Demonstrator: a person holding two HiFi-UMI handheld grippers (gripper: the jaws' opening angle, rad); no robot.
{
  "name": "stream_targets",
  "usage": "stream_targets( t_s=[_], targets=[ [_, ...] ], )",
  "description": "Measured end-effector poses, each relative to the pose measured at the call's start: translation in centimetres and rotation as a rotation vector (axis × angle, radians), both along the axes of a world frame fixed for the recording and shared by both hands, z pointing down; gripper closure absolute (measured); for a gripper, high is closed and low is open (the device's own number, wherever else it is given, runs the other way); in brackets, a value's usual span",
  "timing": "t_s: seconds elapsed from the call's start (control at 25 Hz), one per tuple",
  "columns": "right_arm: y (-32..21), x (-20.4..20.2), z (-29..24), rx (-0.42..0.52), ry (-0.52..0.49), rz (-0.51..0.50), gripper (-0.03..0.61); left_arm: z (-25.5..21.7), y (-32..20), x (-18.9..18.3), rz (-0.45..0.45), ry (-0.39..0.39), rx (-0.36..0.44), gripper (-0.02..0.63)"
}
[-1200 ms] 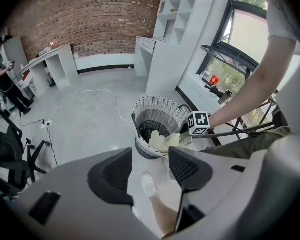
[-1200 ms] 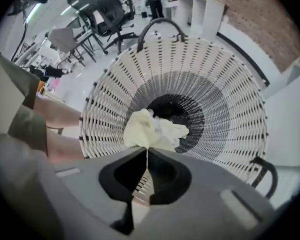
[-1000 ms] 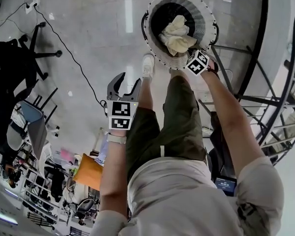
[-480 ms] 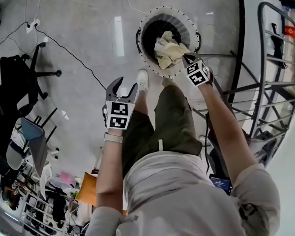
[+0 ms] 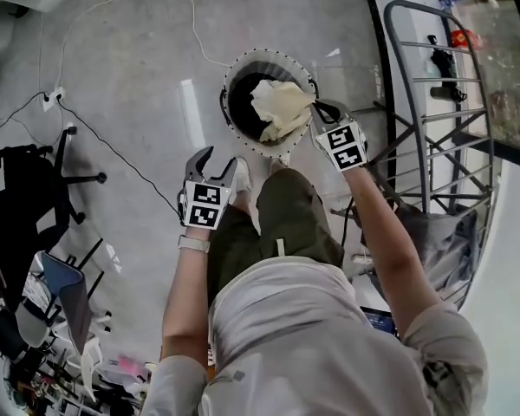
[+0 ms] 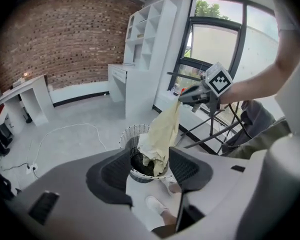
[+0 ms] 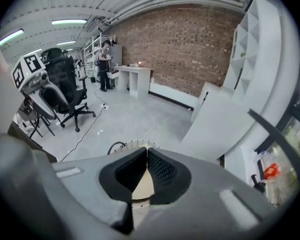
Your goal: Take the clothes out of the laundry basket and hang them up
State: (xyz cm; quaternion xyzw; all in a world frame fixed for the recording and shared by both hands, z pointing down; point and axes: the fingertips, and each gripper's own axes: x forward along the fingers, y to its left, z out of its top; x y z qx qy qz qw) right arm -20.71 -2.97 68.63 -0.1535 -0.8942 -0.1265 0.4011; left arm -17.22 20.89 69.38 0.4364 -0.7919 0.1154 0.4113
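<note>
One cloth (image 5: 282,107) now trails half out of the basket (image 5: 226,111), lifted higher by the right gripper (image 5: 319,109) clamped on its top. The left gripper (image 5: 215,159) stays wide and empty. Hanging comes next.

The pale yellow garment (image 5: 282,109) hangs as a long, crumpled drape from the right gripper (image 5: 319,111), whose jaws are clamped on its top edge. Its lower end is bunched inside the basket (image 5: 269,55). The basket is round, with a white mesh wall and a dark inside, and stands upright on the floor.
</note>
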Motion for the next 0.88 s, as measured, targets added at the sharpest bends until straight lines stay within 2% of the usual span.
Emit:
stream_targets(
  t_s=[0.16, 0.36, 0.52, 0.72, 0.88],
  targets=[
    [-0.8, -0.8, -6.7, -0.005, -0.122, 0.049, 0.568, -1.1, -1.4, -0.1, 0.059, -0.012, 0.011, 0.385],
    [-1.1, -0.1, -15.3, -0.026, -0.278, 0.093, 0.568, -2.9, -4.2, 0.1, 0.129, -0.07, 0.056, 0.385],
    [-2.3, 1.0, -21.9, -0.043, -0.408, 0.135, 0.568, -3.7, -6.5, -0.4, 0.161, -0.073, 0.087, 0.385],
    [-4.1, 3.4, -30.0, -0.071, -0.58, 0.19, 0.568, -4.9, -11.8, -2.2, 0.265, -0.12, 0.117, 0.37],
    [-4.3, 5.6, -34.9, -0.053, -0.679, 0.193, 0.568, -5.1, -16.3, -3.1, 0.351, -0.135, 0.127, 0.35]
  ],
)
